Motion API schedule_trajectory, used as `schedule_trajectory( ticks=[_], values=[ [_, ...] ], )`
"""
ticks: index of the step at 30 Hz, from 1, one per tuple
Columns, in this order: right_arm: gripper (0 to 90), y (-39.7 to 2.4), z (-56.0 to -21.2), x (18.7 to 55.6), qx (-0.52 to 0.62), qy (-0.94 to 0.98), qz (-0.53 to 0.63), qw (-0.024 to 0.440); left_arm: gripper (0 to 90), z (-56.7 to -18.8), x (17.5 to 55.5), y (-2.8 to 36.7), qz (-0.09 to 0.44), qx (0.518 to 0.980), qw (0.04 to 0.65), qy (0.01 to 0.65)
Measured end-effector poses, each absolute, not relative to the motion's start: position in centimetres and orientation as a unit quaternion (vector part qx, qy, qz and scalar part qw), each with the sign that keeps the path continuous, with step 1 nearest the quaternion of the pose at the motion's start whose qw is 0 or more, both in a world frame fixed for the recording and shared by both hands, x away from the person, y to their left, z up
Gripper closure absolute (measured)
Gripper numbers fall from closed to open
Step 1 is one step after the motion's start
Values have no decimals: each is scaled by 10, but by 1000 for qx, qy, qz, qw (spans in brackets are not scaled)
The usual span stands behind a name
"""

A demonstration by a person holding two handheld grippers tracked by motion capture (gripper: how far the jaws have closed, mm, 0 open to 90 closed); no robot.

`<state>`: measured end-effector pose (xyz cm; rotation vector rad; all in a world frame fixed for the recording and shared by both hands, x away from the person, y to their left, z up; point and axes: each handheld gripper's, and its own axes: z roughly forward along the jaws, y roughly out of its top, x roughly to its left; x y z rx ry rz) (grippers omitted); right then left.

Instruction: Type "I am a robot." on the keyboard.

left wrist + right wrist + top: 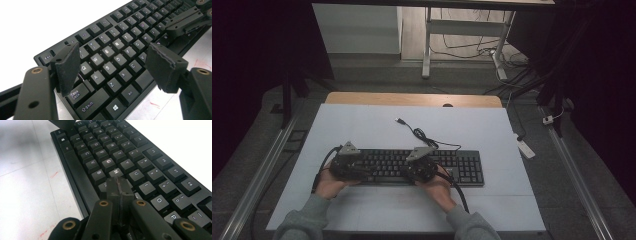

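A: Where's the keyboard [422, 167]?
B: Lower middle of the high view, flat on the tabletop [492, 140], cable trailing up.
A: The hand-held grippers?
B: The right hand-held gripper [119, 185] has its jaws together, tips down among the J-K keys, probably pressing. The left hand-held gripper [115, 61] has its jaws apart over the letters, holding nothing. I'd judge the typing under way, with more left.

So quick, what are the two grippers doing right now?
Left gripper: open, above the keyboard, holding nothing.
Right gripper: closed, empty, tip over the keys.
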<state>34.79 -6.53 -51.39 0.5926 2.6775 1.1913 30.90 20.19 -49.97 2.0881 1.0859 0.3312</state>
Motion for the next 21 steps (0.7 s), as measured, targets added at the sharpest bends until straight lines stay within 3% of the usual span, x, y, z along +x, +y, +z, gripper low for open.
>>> schedule_trajectory(
  ticks=[21],
  values=[
    [895, -64, -511, 344, 193, 890, 402, 91, 282, -499, 308, 203, 133, 814, 375, 424]
  ],
)
